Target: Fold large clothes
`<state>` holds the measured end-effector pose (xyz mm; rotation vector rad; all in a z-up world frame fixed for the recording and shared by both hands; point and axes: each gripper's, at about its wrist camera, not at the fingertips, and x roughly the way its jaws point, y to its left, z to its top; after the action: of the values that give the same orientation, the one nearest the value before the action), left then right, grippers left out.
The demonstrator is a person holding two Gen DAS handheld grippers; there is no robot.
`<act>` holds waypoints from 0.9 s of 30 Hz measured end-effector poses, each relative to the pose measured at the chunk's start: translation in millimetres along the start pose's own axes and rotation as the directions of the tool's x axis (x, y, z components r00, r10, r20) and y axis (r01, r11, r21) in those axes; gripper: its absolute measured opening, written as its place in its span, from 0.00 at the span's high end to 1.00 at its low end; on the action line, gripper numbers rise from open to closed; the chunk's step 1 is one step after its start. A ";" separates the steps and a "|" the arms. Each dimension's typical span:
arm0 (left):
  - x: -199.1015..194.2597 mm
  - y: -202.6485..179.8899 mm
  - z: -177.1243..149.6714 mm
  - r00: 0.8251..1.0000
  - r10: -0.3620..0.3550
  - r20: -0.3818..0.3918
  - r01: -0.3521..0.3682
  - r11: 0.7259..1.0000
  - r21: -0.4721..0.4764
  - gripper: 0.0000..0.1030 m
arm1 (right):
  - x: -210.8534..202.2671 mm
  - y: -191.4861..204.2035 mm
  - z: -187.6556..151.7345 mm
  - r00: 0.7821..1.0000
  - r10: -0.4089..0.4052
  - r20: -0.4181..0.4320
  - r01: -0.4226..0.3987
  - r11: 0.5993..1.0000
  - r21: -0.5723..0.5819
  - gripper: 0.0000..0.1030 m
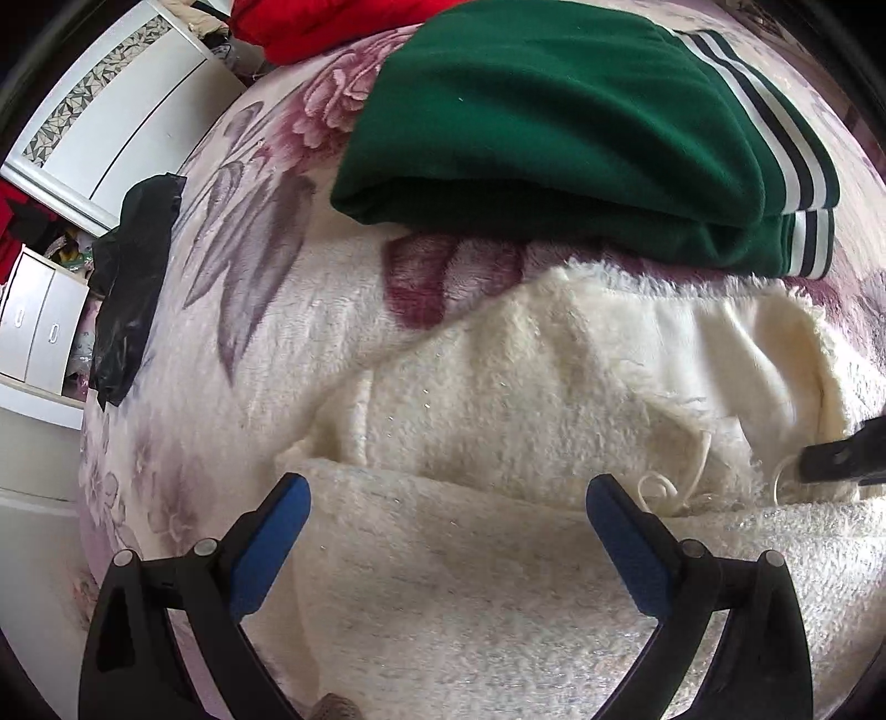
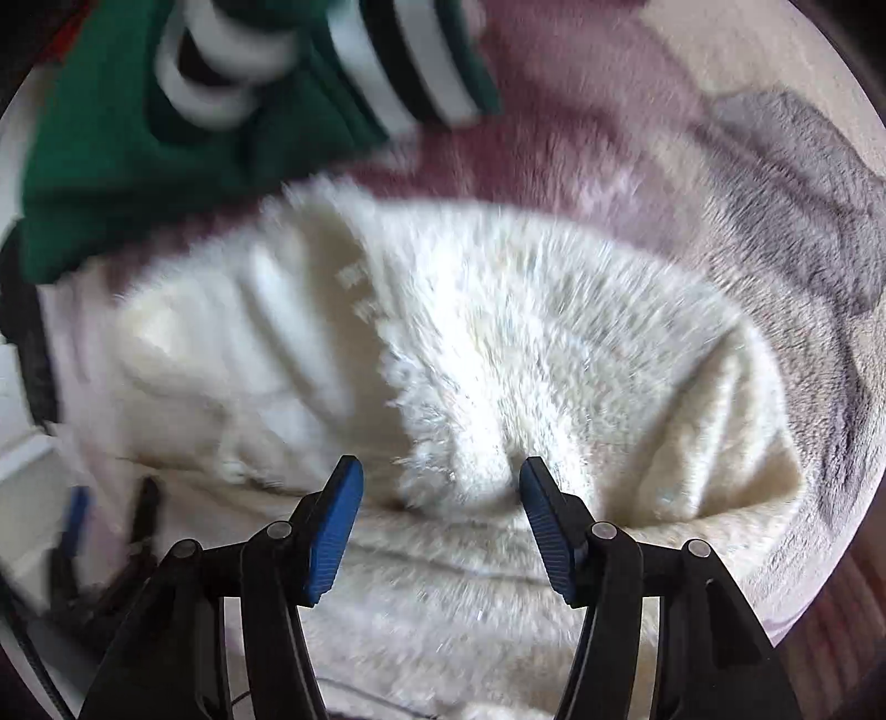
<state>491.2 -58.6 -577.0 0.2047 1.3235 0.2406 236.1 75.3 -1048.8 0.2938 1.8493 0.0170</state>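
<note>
**Left wrist view: fleece laid over, both claws free**

Left wrist view, nearest first. The left gripper (image 1: 448,498) hangs over the cream fleece garment (image 1: 498,399), blue pads well apart, nothing between them. The cloth below lies in a flat folded layer. A loose white drawstring (image 1: 659,493) curls just beyond the right-hand pad. At the right edge a dark finger of the right gripper (image 1: 841,459) pokes into the picture.

Right wrist view, blurred. The right gripper (image 2: 440,487) also stands with pads apart. A fluffy ridge of the fleece rises between the tips, but the pads do not press on it, so it is not gripped.

My reading of the step: one fold of the fleece has been laid and let go. The far part is still bunched, with a raw fluffy edge turned up.

Next move, as a guess: either smooth the bunched half or take two corners for a second fold. The pile is thick and springy, so a deep bite on the edge seems wise. The cord could snag a pad.

Farther off, a folded green garment (image 1: 554,122) with white and dark striped trim lies on the floral blanket (image 1: 249,277), apart from the fleece. A black bag (image 1: 133,277) sits at the bed's edge. Beyond are a red cloth (image 1: 332,22) and white drawers (image 1: 39,327).

Writing: none legible anywhere, and no labels show.
</note>
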 end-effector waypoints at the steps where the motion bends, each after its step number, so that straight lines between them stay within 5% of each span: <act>1: 0.2 -1.1 -0.8 1.000 0.000 -0.002 0.000 1.000 0.002 0.00 | 4.0 1.7 -1.6 0.999 -0.008 0.031 0.007 1.000 0.019 0.88; 2: 0.1 -0.7 -2.5 1.000 0.004 -0.003 -0.004 1.000 0.007 0.00 | 10.0 4.1 -2.3 0.998 -0.052 0.044 0.050 0.998 0.046 0.89; 10: 0.9 13.2 -10.2 1.000 0.022 0.002 -0.022 1.000 -0.019 0.00 | -21.5 44.1 17.5 0.977 -0.019 0.210 -0.003 0.994 0.106 0.90; 14: -4.3 18.2 -11.5 1.000 0.024 0.005 -0.024 0.999 -0.033 0.00 | -5.8 64.3 42.2 0.993 -0.068 0.102 0.067 0.998 0.011 0.88; 16: -12.4 22.1 -13.1 1.000 0.014 0.016 -0.014 0.999 -0.040 0.00 | -9.6 78.1 44.4 0.999 -0.027 0.042 0.030 0.998 -0.064 0.70; 19: -32.0 29.6 -20.2 0.999 0.007 0.051 -0.005 0.999 -0.044 0.00 | -56.6 65.5 25.1 0.982 0.182 0.056 -0.176 0.980 -0.097 0.39; 20: -37.0 31.2 -22.7 0.998 0.005 0.057 -0.002 0.999 -0.044 0.00 | -73.0 55.5 16.1 0.978 0.195 0.079 -0.187 0.977 -0.102 0.39; 24: -66.3 33.7 -48.9 0.997 -0.002 0.081 0.004 0.999 -0.034 0.00 | -119.7 -15.8 -38.8 0.983 0.035 0.179 -0.021 0.997 -0.080 0.38; 27: -77.9 27.9 -73.8 0.998 -0.002 0.064 0.004 1.000 -0.031 0.00 | -107.5 -68.6 -78.9 0.988 -0.089 0.130 0.097 0.994 -0.058 0.38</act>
<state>400.3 -53.5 -513.8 0.1830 1.2556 0.2497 176.9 -2.7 -935.3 0.1598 1.7308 -0.0065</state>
